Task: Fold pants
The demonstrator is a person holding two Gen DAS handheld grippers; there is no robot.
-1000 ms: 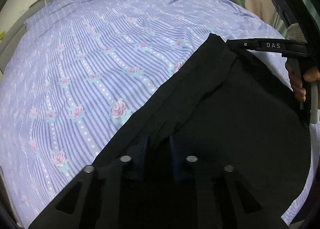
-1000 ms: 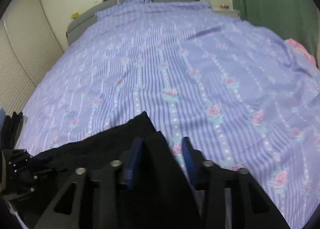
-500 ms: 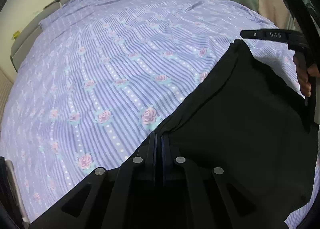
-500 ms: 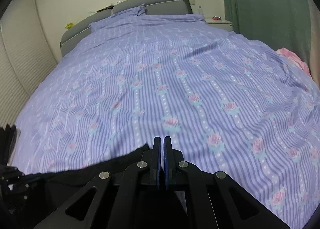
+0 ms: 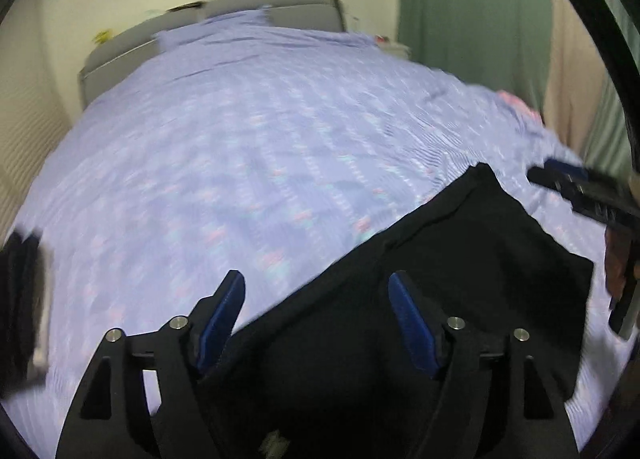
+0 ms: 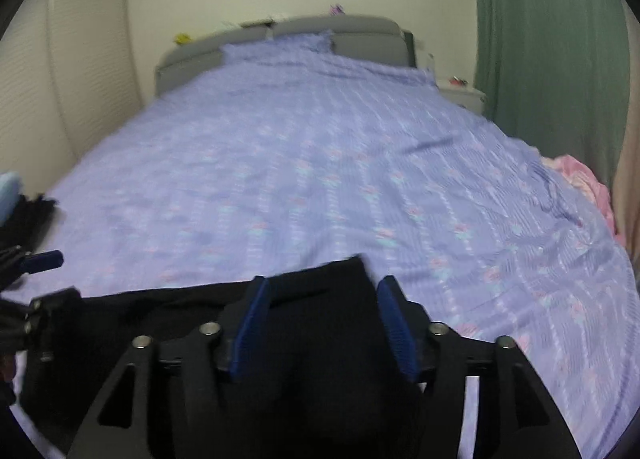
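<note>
The left wrist view is showing the right gripper [image 5: 580, 191] at its right edge, with part of a hand [image 5: 618, 263] behind it, while the right wrist view is showing the tip of the left gripper [image 6: 40, 261] at its left edge. Only the right wrist view is taking in the pink cloth [image 6: 580, 179] at the far side of the bed. Both views are blurred.

A bed [image 5: 224, 163] is filling the room, covered in a lilac striped sheet with small roses, a grey headboard [image 6: 320, 31] standing against a cream wall and a green curtain [image 6: 540, 51] hanging at the right.

The black pants [image 5: 460, 279] are lying flat on the near end of the bed. The left gripper [image 5: 316, 291] is standing open, its jaws having just been opening, with the pants' edge lying below the gap and neither pad pressing the cloth. The right gripper [image 6: 322, 291] is likewise open, having just been opening, over a corner of the pants [image 6: 320, 339], gripping nothing.
</note>
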